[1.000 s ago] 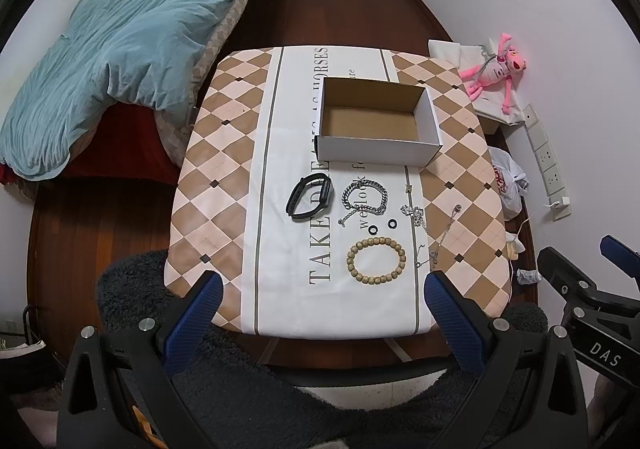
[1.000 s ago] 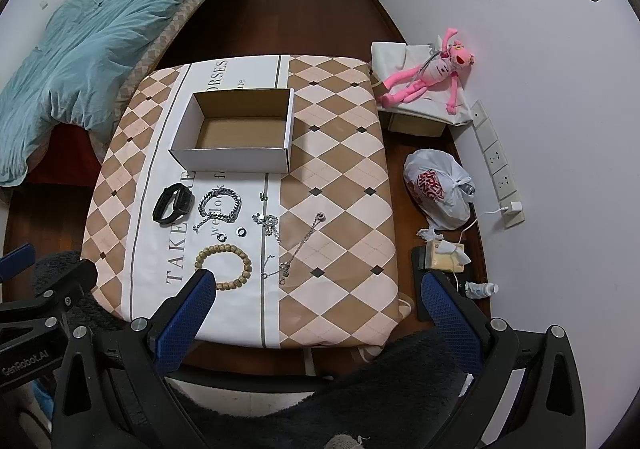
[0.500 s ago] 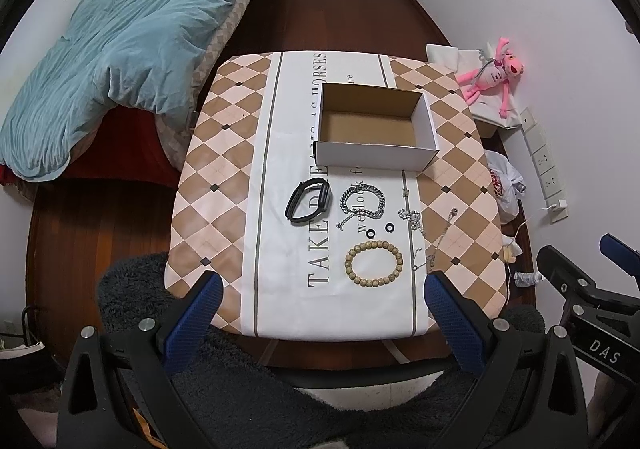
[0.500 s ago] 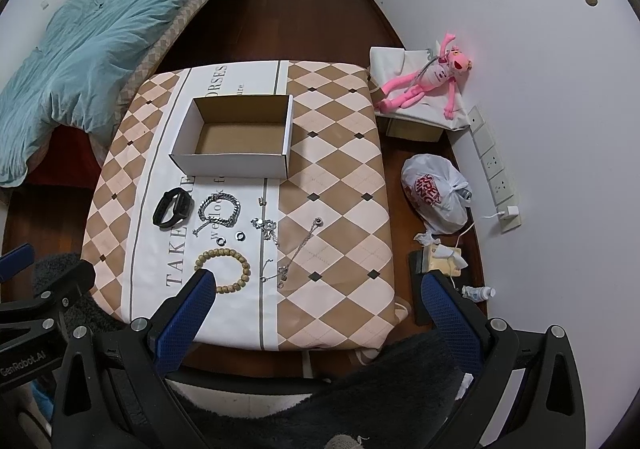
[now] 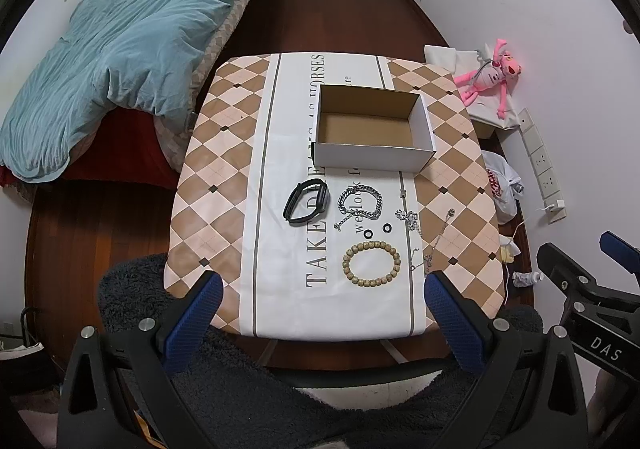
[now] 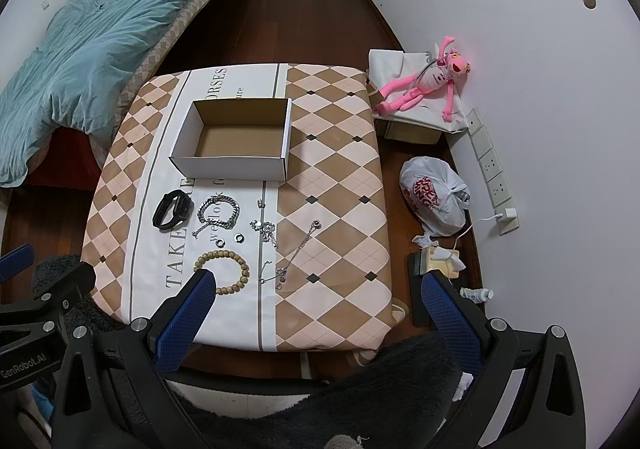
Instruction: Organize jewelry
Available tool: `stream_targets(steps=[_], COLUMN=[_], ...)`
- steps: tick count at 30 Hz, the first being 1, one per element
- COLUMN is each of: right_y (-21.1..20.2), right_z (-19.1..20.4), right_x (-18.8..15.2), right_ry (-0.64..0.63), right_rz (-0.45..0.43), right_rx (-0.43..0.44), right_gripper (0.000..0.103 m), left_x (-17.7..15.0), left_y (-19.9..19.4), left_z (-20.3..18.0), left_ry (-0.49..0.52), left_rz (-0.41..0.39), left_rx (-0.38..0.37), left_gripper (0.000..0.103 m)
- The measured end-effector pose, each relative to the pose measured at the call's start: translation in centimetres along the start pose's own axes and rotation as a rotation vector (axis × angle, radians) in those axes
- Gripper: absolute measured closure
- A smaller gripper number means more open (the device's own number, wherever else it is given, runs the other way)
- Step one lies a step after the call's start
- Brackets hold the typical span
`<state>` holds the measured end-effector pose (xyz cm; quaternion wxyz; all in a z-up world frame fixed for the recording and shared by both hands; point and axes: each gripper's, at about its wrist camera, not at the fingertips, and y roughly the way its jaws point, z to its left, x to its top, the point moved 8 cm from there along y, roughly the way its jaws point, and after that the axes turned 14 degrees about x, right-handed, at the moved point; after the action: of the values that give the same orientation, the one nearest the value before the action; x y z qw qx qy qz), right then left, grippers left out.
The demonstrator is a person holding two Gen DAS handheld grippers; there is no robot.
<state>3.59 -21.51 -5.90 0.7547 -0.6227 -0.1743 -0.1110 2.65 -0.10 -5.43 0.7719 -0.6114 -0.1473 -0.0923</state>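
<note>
Wooden bead bracelet [image 5: 371, 265] lies on the table beyond both spread, empty tongs [image 5: 322, 319].

1. Both my wrist views are evenly lit by soft indoor light; its source is outside the pictures.
2. Shadows are faint; the box [image 5: 372, 129] casts only a thin one on the tablecloth [image 5: 224, 177].
3. Focus is sharp at centre; printed lettering reads clearly.
4. Strong fisheye bending curves the walls [image 6: 540, 49]; corners are black.
5. No glare. The floor [image 5: 352, 17] reads dark.
</note>
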Motion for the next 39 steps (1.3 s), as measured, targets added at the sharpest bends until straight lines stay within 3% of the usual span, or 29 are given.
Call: stream_targets(steps=[39], right_y=[-0.21], right_z=[0.11], right_x=[0.03], right_ry=[0.001], right_rz=[-0.005], right_rx=[-0.003], right_gripper=[0.0], left_x=[0.15], left_y=[-0.26], left_z=[-0.25], left_ry=[-0.002], left_rz=[-0.002], left_rx=[-0.002], left_gripper=[0.0])
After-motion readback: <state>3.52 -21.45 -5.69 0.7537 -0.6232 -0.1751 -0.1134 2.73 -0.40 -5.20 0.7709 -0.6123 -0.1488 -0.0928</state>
